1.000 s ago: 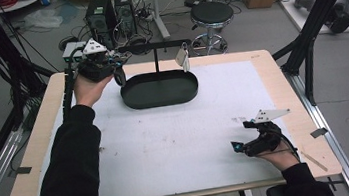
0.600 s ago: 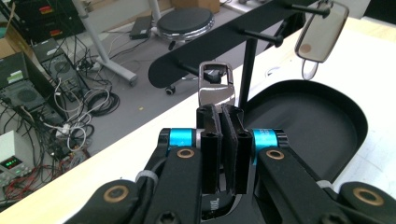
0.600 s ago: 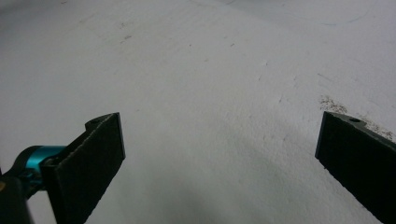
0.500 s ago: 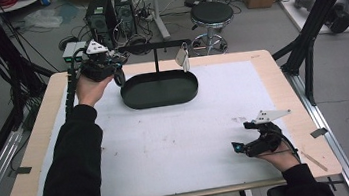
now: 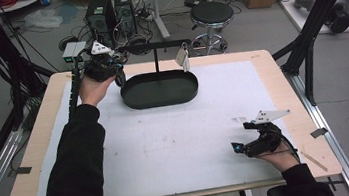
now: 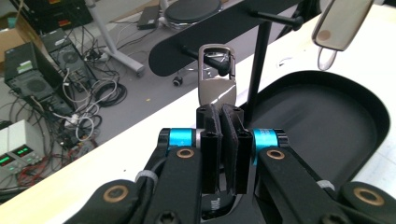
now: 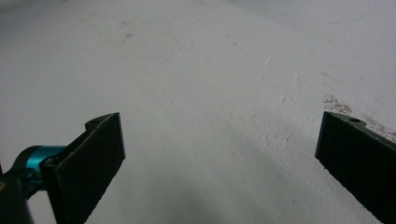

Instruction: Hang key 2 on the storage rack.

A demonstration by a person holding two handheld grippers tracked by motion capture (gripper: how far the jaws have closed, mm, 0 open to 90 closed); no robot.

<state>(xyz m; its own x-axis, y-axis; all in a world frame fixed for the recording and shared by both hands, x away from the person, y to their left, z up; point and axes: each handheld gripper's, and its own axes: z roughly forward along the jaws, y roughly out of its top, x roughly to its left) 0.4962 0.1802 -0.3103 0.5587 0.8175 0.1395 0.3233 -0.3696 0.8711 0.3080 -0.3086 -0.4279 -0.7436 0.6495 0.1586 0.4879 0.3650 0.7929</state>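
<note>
Clamping metal key tag (image 6: 216,77) w/ left tool (image 6: 223,122), its loop around rack peg (image 6: 219,65); right tool (image 7: 219,154) spread wide, empty, over table (image 7: 196,70).

A small metal key tag (image 6: 216,79) with an open, carabiner-like loop at its top; it stands upright, its lower end pinched between black pads; its loop sits around, or perhaps just against, a peg (image 6: 219,63) of the black rack (image 6: 224,32).

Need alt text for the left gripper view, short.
The left tongs are shut on a metal keychain clip, its loop over a peg of a black hanger stand. The stand's black oval tray lies to the right on the table.
</note>
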